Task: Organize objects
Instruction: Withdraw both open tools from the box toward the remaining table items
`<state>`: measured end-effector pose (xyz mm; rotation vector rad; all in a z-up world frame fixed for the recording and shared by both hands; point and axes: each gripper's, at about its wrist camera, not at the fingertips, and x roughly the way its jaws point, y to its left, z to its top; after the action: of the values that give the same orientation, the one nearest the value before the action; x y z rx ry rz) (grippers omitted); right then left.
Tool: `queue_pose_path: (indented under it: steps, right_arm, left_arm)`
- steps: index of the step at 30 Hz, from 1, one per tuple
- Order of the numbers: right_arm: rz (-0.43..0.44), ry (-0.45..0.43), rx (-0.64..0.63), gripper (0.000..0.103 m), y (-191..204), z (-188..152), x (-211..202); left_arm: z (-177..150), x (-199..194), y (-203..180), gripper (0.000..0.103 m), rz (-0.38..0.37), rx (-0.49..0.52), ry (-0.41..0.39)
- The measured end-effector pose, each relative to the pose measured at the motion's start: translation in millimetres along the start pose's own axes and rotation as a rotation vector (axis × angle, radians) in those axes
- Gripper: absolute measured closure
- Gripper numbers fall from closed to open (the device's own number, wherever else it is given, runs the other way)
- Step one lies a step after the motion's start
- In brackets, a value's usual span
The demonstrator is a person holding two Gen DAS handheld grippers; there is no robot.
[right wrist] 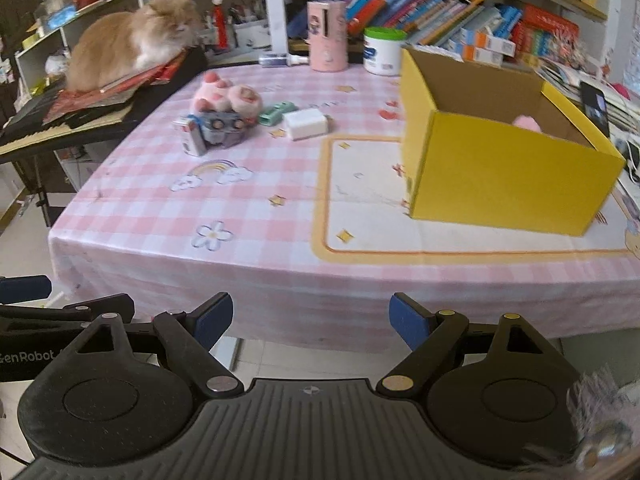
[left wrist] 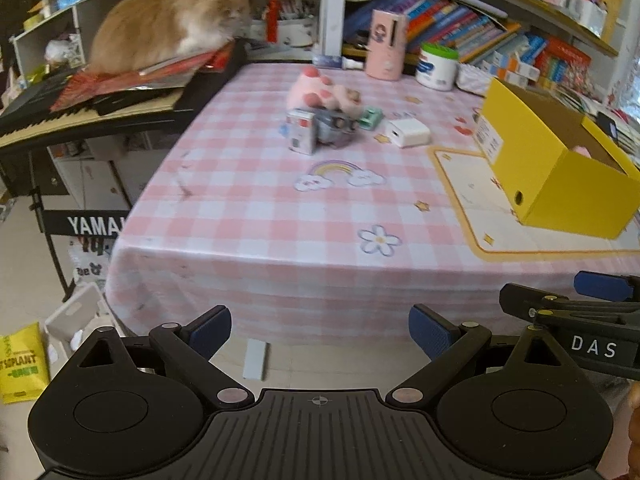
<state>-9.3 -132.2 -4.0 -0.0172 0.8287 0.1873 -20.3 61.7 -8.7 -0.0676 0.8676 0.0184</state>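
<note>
A cluster of small items lies mid-table: a pink plush toy (left wrist: 320, 92) (right wrist: 228, 96), a small white carton (left wrist: 302, 130) (right wrist: 192, 136), a grey toy (left wrist: 336, 126) (right wrist: 224, 128), a green item (left wrist: 370, 117) (right wrist: 276, 113) and a white charger block (left wrist: 408, 133) (right wrist: 306, 124). An open yellow box (left wrist: 560, 176) (right wrist: 500, 176) stands at the right with something pink inside. My left gripper (left wrist: 320, 330) and right gripper (right wrist: 312, 320) are both open and empty, held off the table's front edge, well short of the items.
An orange cat (left wrist: 172, 24) (right wrist: 132, 40) sits on papers atop a keyboard (left wrist: 80, 116) left of the table. A pink cylinder (left wrist: 388, 44) and a white tub (left wrist: 438, 66) stand at the back before bookshelves. A pink checked cloth (left wrist: 260, 220) covers the table.
</note>
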Motion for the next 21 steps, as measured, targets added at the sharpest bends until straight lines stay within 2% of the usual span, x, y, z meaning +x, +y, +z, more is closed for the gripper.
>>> queue_pose_path:
  steps: [9, 19, 21]
  right_arm:
    - [0.023, -0.029, -0.043, 0.018, 21, 15, 5]
    - [0.018, -0.014, -0.049, 0.019, 16, 35, 32]
    - [0.02, -0.01, -0.051, 0.019, 15, 42, 40]
  left_arm:
    - [8, 5, 16, 0.006, 0.013, -0.043, -0.011]
    - [30, 32, 14, 0.006, 0.018, -0.057, -0.002]
    - [37, 38, 15, 0.006, -0.001, -0.066, -0.012]
